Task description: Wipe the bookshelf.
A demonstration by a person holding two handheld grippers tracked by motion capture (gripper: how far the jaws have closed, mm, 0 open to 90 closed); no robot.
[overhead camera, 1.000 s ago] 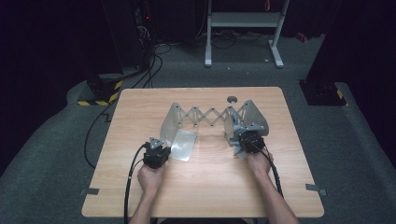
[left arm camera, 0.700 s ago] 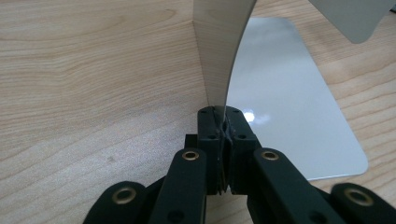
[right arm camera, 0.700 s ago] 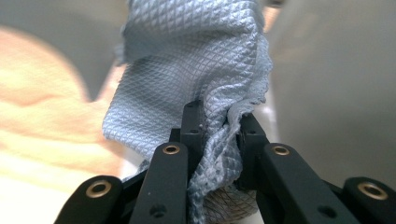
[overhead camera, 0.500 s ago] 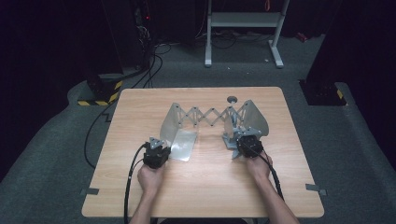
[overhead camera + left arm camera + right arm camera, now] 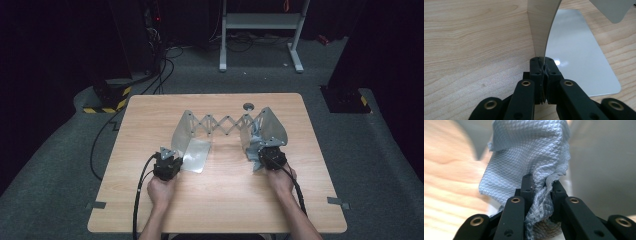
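1. Dark floor and cables surround the wooden counter (image 5: 150,210) in the high view, with a metal stand at the upper middle of the frame.
2. At frame centre stands a folding metal rack (image 5: 225,125): two curved sheet-metal end plates joined by a scissor lattice.
3. Left hand-held gripper (image 5: 543,65) is clenched on the thin edge of the left plate (image 5: 541,27); the sheet looks stiff, smooth and likely slippery, so an edge pinch suits it.
4. Right hand-held gripper (image 5: 541,185) is grasping a blue-grey cloth (image 5: 529,155) against the right plate (image 5: 272,131); the cloth is soft, light and bunches easily.
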